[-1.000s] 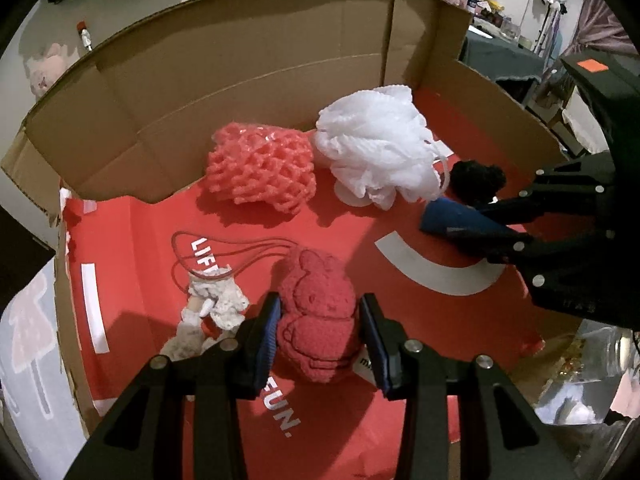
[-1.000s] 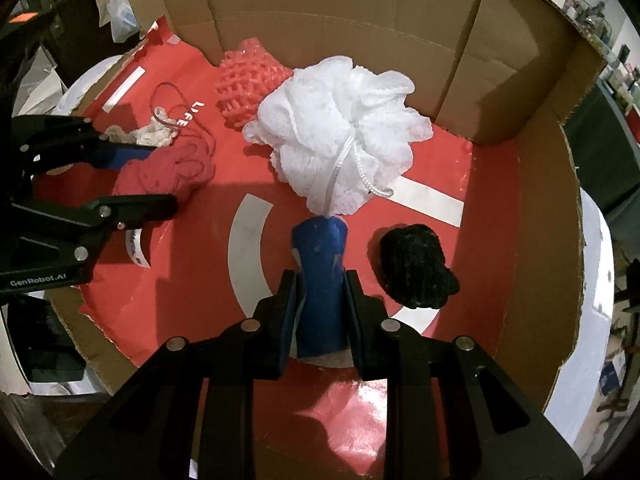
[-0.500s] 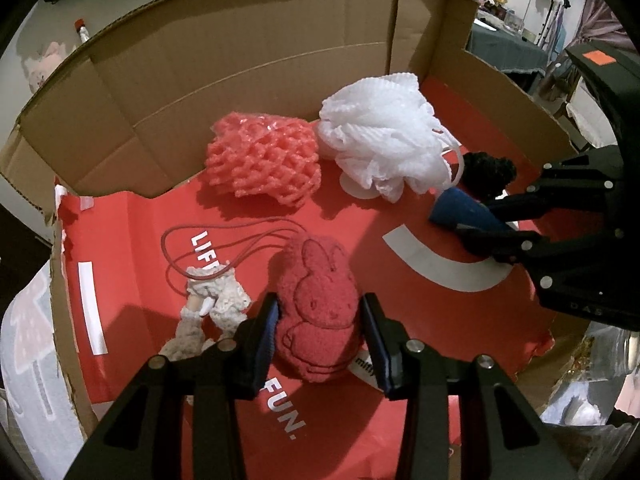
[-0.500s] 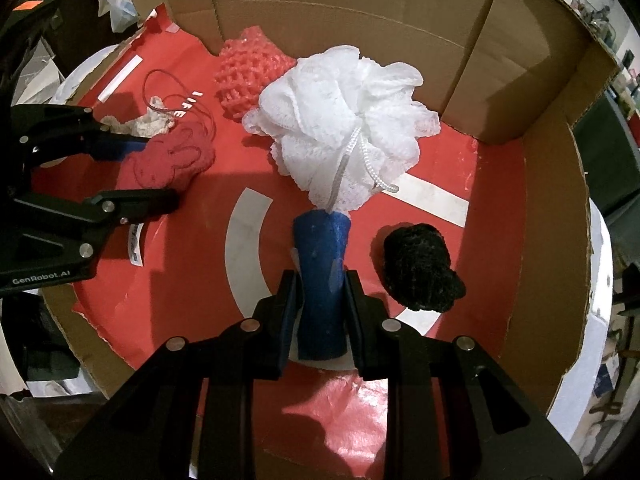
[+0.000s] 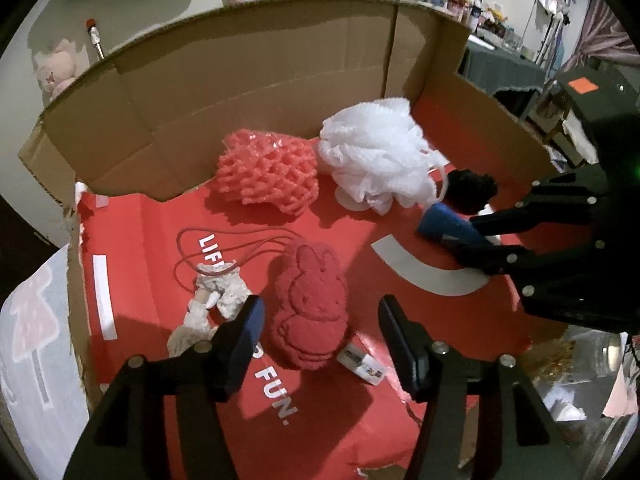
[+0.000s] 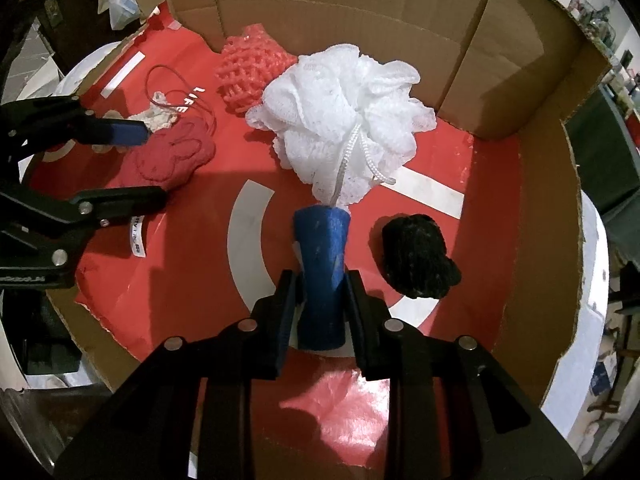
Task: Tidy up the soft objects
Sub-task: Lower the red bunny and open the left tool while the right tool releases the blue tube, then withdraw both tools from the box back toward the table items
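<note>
A fuzzy red rabbit-shaped plush (image 5: 310,304) lies flat on the red printed floor of an open cardboard box (image 5: 248,92). The left gripper (image 5: 320,332) straddles it, jaws just opened and clear of it. The right gripper (image 6: 318,300) is clenched on a blue felt cone (image 6: 322,256). A white mesh bath pouf (image 6: 340,112), coral foam netting (image 5: 266,170), a black fuzzy lump (image 6: 416,260) and a cream knitted piece (image 5: 216,300) share the box.
</note>
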A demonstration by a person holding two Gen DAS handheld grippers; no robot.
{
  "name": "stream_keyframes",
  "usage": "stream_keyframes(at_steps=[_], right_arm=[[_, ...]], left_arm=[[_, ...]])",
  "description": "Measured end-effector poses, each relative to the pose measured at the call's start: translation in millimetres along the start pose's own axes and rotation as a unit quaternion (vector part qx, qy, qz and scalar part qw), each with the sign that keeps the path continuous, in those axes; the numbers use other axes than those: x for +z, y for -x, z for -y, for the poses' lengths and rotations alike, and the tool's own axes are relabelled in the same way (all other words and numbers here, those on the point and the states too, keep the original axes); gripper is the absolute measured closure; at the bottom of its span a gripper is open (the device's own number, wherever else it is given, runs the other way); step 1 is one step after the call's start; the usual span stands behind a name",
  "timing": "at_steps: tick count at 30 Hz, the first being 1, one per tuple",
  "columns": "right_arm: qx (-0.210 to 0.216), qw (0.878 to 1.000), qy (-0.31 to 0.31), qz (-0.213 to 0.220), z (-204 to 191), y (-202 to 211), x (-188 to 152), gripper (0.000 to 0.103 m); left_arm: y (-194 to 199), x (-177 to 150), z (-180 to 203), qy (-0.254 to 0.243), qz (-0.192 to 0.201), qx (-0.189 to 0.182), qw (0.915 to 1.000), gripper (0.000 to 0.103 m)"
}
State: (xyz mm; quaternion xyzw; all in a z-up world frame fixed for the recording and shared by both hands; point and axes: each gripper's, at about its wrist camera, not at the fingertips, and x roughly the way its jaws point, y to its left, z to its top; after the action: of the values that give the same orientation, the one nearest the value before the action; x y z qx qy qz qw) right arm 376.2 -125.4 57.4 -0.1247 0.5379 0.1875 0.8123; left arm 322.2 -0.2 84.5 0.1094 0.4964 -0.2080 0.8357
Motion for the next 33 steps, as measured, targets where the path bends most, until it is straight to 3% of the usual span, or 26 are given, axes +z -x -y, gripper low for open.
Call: stream_keyframes(at_steps=[1,3,4,5,15,17,20,28,33], right_arm=[[0.0,1.0,-0.001,0.002,-1.2,3.3,-1.7,0.074],[-0.004,1.0,-0.002,0.01,-2.3,9.2,-4.1,0.057],[-0.005,1.0,-0.001,0.021,-3.4,14.6,-6.0,0.038],[-0.008,1.0,0.001,0.029,-4.9,20.3,-7.6,0.036],[-0.022,0.995,-0.023,0.09,-12.1,91.3,-31.5,0.035],[-0.025,0.993,-0.026,0.109,-14.7,107.1,-40.5,0.031],[-0.03,0.989,-0.029,0.145,-24.3,140.8,-59.8,0.024],[-0.042,0.975,-0.027,0.218,-50.9,197.5,-113.1,0.022],[-0.067,0.958,-0.036,0.275,-68.6,225.5,-157.9,0.02]], left_arm=[[3.1,-0.7,1.0,0.002,0.003,-0.001,1.0,0.037],[11.4,-3.1,2.0,0.003,0.015,-0.001,0.9999,0.035],[15.4,-4.2,3.0,0.004,0.02,-0.002,0.9998,0.034],[20.2,-6.2,4.1,0.005,0.026,-0.003,0.9997,0.033],[88.8,-30.9,18.7,0.028,0.116,0.004,0.9929,0.013],[107.0,-40.3,22.1,0.039,0.139,0.005,0.9895,0.008],[128.2,-53.4,32.8,0.043,0.166,0.004,0.9852,0.005],[178.7,-102.9,66.7,0.045,0.233,0.015,0.9713,0.0],[203.8,-138.8,85.6,0.052,0.277,0.026,0.9591,0.0]])
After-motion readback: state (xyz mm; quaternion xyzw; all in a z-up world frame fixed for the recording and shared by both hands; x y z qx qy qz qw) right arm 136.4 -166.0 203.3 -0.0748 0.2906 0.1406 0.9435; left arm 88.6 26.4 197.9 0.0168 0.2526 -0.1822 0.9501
